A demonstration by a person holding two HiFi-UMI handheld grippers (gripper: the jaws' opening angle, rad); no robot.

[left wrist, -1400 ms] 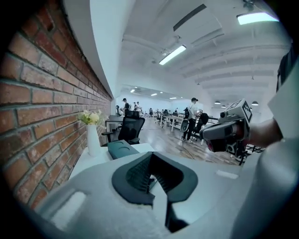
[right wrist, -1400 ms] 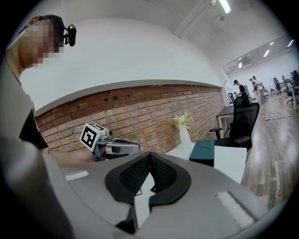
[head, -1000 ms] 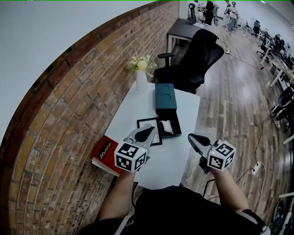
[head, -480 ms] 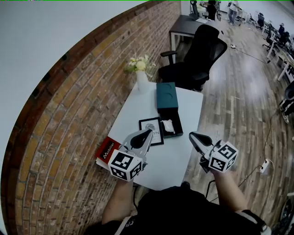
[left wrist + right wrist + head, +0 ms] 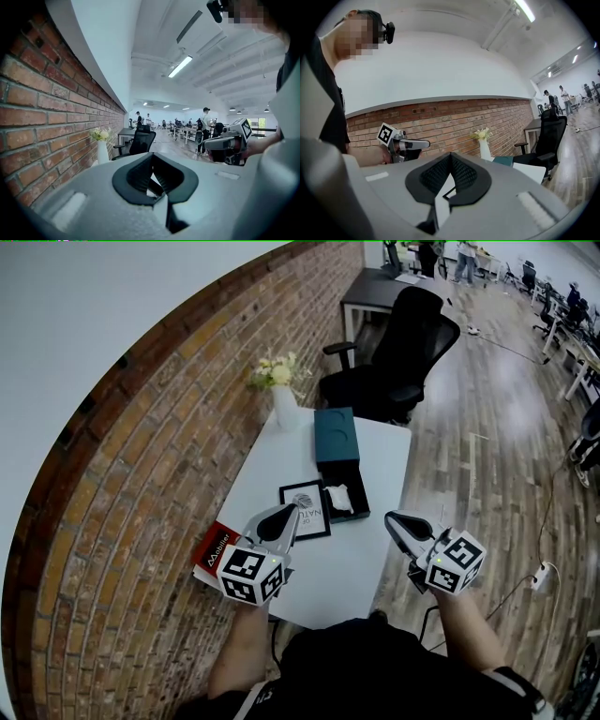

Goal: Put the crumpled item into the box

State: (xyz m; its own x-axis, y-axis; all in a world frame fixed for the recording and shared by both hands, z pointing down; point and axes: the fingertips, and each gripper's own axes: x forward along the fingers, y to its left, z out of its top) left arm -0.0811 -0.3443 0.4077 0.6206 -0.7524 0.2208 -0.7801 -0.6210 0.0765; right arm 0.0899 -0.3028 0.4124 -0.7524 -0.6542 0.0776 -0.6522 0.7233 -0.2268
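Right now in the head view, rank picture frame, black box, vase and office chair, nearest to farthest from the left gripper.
1. picture frame, at the left gripper's tip
2. black box, right of frame
3. vase, farther back, left
4. office chair, farthest back

Black box, white table

You hold the left tongs and right tongs side by side over the near end of the table. Both have their tips drawn together, with nothing in them. A frame lies right at the left tips. The box sits just beyond, between the two tongs, with the crumpled item inside. A teal case lies past the box. A book lies left of the left tongs. The vase and chair stand far ahead.
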